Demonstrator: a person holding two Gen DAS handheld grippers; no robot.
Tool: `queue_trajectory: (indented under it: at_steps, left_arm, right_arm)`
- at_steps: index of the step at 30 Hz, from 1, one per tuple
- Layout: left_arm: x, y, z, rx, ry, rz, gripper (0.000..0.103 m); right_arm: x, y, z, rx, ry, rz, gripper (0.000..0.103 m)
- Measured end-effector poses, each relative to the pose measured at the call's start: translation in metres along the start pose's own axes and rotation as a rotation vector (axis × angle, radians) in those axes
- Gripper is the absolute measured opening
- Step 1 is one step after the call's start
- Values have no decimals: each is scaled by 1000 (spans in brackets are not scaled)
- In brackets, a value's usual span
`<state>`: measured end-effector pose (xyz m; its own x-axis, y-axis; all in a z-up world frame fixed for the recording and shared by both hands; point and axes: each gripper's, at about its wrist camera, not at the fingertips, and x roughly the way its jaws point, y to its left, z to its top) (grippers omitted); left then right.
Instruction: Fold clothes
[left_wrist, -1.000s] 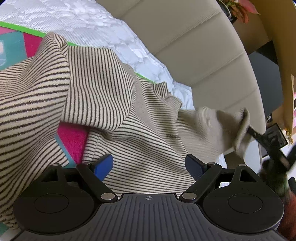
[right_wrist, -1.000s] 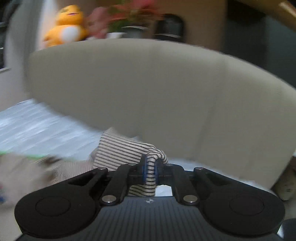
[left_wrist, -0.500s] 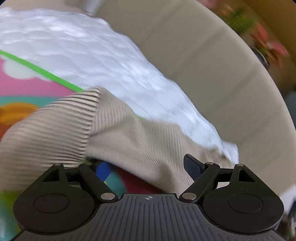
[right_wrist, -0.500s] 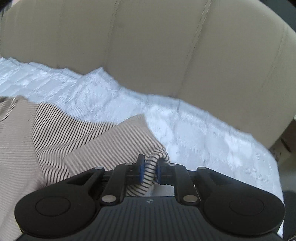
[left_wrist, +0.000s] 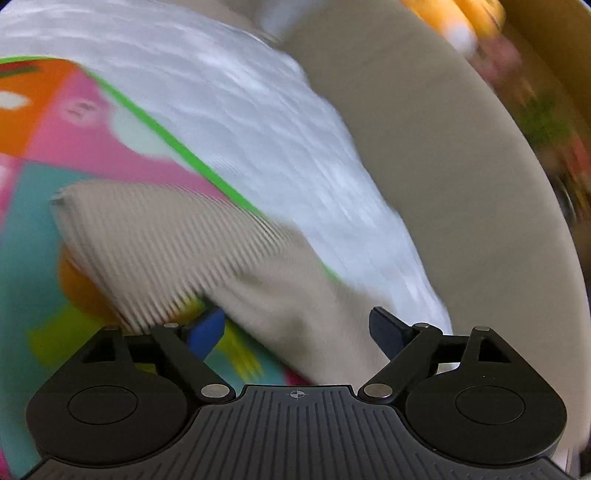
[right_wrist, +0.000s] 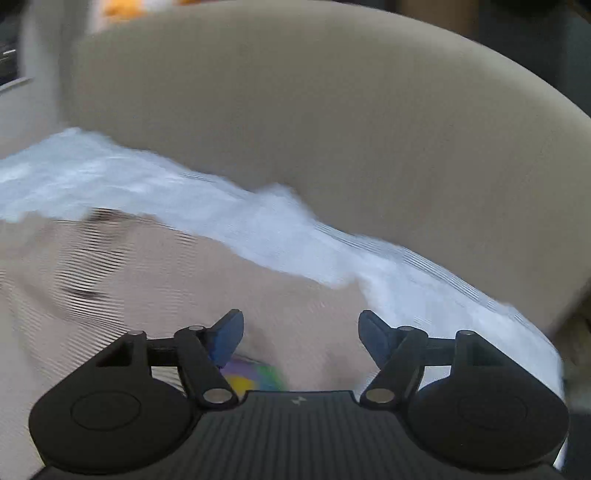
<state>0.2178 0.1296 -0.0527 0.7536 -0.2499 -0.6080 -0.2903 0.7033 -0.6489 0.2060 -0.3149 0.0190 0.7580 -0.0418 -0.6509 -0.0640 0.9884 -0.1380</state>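
A broad beige padded sofa back fills the far side of both views and curves round to the right in the left wrist view, closing off the room beyond the cloth. In front of it lies a white quilted cover, running as a pale band from the far left to the near right. On top of the cover, nearer the cameras, sits a bright play mat with pink, orange and teal patches and a green border.

The beige top with thin dark stripes lies on the mat and cover, its far edge resting on the white band. In the left wrist view one ribbed end points to the far left with a squared hem; motion blur softens the stripes, so the folds are hard to read, though it seems to lie loose.

The right gripper has just been opening; its blue pads stand spread above the cloth, nothing pinched. The left gripper is spread wide too, fabric lying between its pads without being squeezed.

Bare white cover stays free along the far and right edges.
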Motion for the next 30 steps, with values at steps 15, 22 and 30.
queue_trajectory:
  at_steps: [15, 22, 30]
  left_arm:
    - [38, 0, -1, 181, 112, -91, 37]
    - [21, 30, 28, 90, -46, 81, 29]
    - [12, 22, 25, 175, -108, 170, 34]
  right_arm:
    - [121, 195, 82, -166, -32, 290, 0]
    - [152, 203, 105, -79, -28, 278, 0]
    - [74, 171, 53, -12, -61, 283, 77]
